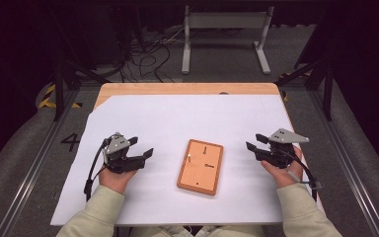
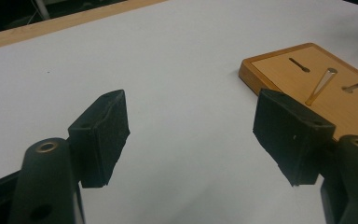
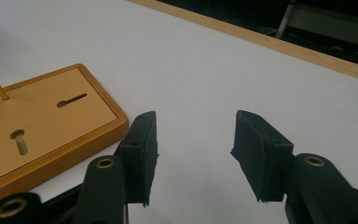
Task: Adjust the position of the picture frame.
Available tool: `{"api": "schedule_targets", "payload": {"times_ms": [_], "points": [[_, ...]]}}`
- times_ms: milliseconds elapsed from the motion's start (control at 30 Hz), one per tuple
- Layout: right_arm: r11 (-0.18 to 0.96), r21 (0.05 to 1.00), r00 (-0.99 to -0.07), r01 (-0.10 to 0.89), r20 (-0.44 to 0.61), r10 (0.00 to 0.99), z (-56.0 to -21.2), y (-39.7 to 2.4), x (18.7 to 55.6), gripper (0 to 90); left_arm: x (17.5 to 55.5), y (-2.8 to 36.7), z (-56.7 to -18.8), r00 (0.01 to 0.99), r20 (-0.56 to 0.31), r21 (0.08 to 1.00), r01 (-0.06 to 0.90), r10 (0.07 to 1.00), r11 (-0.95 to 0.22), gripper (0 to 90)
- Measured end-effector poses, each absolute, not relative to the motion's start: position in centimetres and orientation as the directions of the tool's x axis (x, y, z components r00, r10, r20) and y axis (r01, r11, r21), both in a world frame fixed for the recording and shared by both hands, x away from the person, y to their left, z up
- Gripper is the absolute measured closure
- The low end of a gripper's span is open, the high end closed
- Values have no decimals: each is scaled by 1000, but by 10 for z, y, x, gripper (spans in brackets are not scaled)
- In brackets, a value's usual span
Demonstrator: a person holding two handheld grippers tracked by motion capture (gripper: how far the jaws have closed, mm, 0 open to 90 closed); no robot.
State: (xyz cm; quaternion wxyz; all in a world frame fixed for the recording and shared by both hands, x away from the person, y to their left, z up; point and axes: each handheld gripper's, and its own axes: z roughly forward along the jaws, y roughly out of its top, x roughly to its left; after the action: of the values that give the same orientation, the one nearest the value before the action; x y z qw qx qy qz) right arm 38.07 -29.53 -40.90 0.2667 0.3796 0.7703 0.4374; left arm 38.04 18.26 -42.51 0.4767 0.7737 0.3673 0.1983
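Both our tongs, left gripper (image 1: 139,147) and right gripper (image 1: 256,142), gape wide and empty, flanking a wooden board (image 1: 200,166) at mid-table. Its upright peg (image 2: 320,86) looks light, rigid, thin; we judge gripping it mid-shaft safest.

Light's decent from overhead on my end: white sheet (image 1: 177,118) evenly lit, no hot glare, but the floor and bg around the table are v dark. High view is soft and low-res w/ a purple tint in the corners. Both gripper views: jaws near-black, detail crushed, close parts blurry. Faint soft shadow on the sheet under and between the jaws. Wooden board (image 2: 354,102) beyond the jaws is reasonably sharp.
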Motion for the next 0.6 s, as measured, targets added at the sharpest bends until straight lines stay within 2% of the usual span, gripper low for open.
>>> {"api": "schedule_targets", "payload": {"times_ms": [600], "points": [[310, 886, -575, 345, -62, 816, -406, -298, 378, 501, 378, 179, -422, 665, -41, 882, 375, 746, -285, 272]]}}
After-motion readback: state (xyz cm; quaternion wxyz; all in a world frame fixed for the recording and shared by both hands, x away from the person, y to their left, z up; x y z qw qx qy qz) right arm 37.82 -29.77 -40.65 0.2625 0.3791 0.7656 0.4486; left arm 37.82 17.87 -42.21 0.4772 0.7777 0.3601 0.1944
